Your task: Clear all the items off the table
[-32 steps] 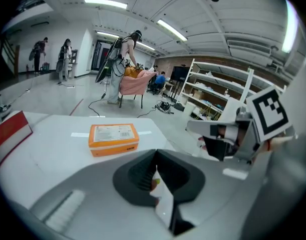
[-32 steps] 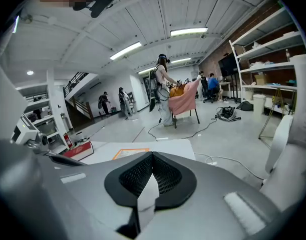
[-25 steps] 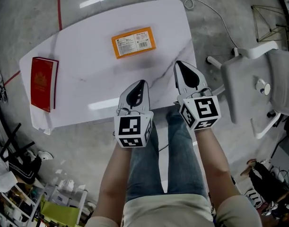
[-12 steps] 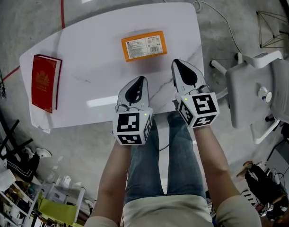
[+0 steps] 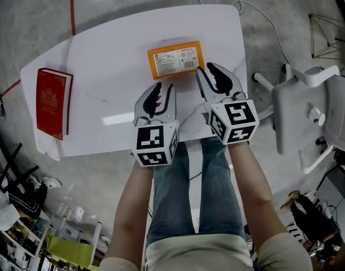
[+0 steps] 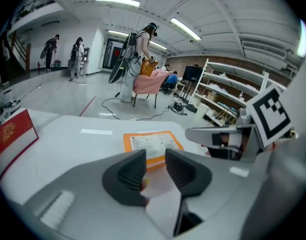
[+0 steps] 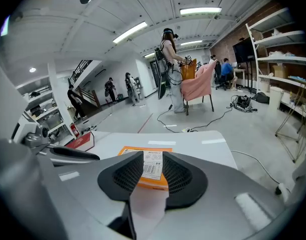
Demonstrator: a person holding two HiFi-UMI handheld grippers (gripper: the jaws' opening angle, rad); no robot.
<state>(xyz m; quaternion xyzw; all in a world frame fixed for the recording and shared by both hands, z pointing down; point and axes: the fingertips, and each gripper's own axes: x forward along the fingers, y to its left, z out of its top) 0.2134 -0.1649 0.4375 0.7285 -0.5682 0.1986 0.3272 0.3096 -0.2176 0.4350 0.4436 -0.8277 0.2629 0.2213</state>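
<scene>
Orange packet flat mid-table; red book at left edge | left gripper and right gripper by packet's near edge; jaws just been opening, slightly apart, gripping nothing | probably readying a two-sided lift

On my feed the table is white with faint grey marble veins. On it I see an orange packet with a white label printed in black, barcode included, and a deep red book with a gold emblem on its cover. The person's jeans are blue, the floor is mottled grey crossed by a thin red line, and the chair is white and pale grey.
</scene>
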